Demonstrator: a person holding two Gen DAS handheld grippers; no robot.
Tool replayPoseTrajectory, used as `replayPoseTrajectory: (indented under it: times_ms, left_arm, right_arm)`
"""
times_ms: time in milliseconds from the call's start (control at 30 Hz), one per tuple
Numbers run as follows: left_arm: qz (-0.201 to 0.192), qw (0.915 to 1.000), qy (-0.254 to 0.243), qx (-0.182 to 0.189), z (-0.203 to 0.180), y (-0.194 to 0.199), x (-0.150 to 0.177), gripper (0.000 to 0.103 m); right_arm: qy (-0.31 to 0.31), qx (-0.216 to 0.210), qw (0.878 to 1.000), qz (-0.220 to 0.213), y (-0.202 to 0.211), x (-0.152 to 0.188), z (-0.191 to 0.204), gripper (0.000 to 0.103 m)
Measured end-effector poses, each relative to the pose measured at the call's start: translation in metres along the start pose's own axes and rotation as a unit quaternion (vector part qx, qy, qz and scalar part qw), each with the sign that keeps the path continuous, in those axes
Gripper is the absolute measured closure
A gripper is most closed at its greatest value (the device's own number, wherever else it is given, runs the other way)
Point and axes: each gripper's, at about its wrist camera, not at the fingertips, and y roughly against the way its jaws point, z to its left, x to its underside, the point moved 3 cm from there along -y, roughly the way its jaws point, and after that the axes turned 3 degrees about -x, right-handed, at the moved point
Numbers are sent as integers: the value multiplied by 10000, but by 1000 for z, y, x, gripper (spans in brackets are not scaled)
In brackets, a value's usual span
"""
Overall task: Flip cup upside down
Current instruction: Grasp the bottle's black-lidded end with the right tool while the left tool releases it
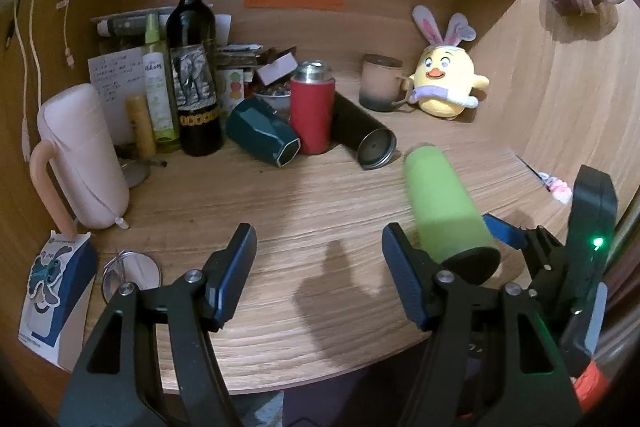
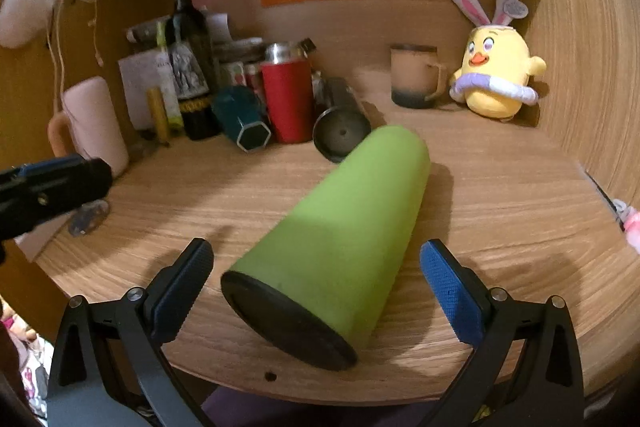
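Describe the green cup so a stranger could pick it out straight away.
On the wooden desk, in front of the clutter at the back, the green cup lies tilted between the open right gripper fingers. It alone is lime green, with a black base.

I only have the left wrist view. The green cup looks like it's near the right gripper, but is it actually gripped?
Observer: No. In the right wrist view the green cup lies between the right gripper's fingers, which are spread wide with gaps on both sides.
Operator: Is the cup upright or down?
Observer: It appears to lie on its side on the wooden desk, black base toward the right camera, shadow beside it.
Operator: And my left gripper?
Observer: The left gripper is open and holds nothing; from the right view only its tip shows at the left edge, away from the cup.
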Motion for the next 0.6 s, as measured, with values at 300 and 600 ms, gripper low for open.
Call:
replayPoseTrajectory:
  times_ms: [300,600]
  left_arm:
    - [-12,9999,91,102,-4,-6,-1,38]
    - [-149,9993,-163,285,-31,2,-4,38]
  right_arm:
    - [144,-34,9999,-19,3,9,-6,18]
    - [307,271,9992,-13,29,22,-22,37]
